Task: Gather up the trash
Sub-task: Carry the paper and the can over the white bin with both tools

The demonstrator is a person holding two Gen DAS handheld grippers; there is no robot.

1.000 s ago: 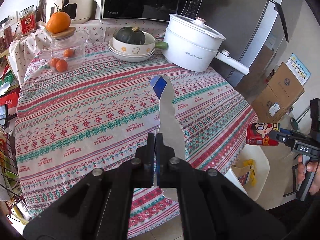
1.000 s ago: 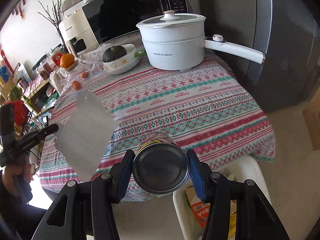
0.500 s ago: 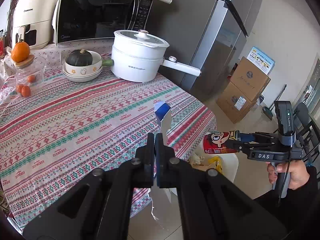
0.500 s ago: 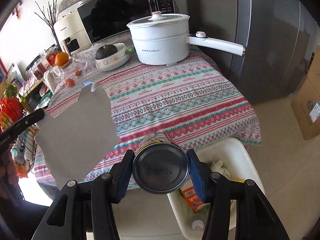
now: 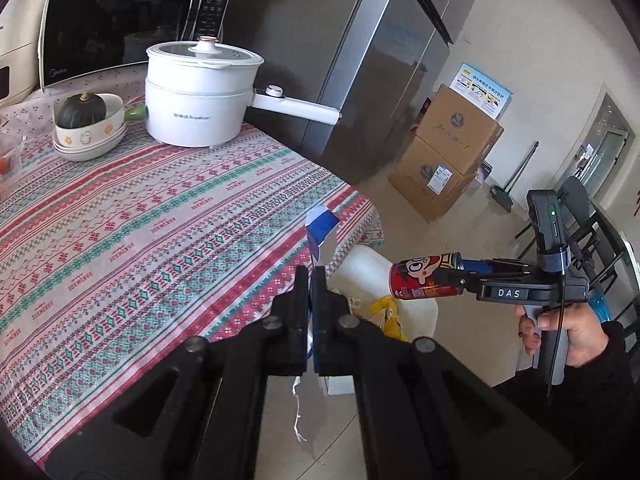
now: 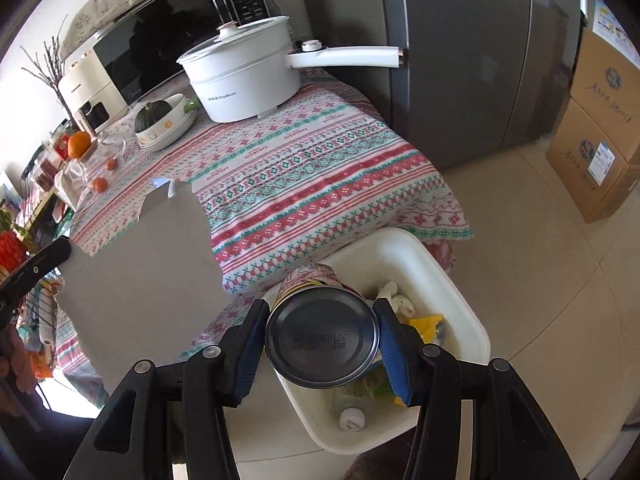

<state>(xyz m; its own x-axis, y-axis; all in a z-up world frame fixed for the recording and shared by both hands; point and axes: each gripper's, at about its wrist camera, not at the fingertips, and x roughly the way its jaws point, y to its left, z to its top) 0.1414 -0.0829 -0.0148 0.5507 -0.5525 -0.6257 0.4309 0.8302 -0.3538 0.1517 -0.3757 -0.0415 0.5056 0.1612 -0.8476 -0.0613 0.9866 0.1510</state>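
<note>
My left gripper (image 5: 310,280) is shut on a flat grey piece of cardboard with a blue tip (image 5: 322,232), held edge-on beside the table's corner; in the right wrist view the cardboard (image 6: 148,256) shows broadside at the left. My right gripper (image 6: 322,320) is shut on a red drink can (image 6: 322,336), its base facing the camera; it also shows in the left wrist view (image 5: 424,278). The can hangs over a white trash bin (image 6: 460,292) on the floor that holds wrappers and a bottle. The bin (image 5: 360,268) is partly hidden behind my left fingers.
The table with a patterned cloth (image 6: 304,176) carries a white pot with a long handle (image 6: 244,76), a bowl with a squash (image 6: 158,120) and oranges. A grey fridge (image 6: 460,48) stands behind. Cardboard boxes (image 5: 448,152) stand on the tiled floor.
Both grippers have moved off the table toward the bin at its corner. The can now hangs over the bin's opening; the cardboard has come closer to the bin.
</note>
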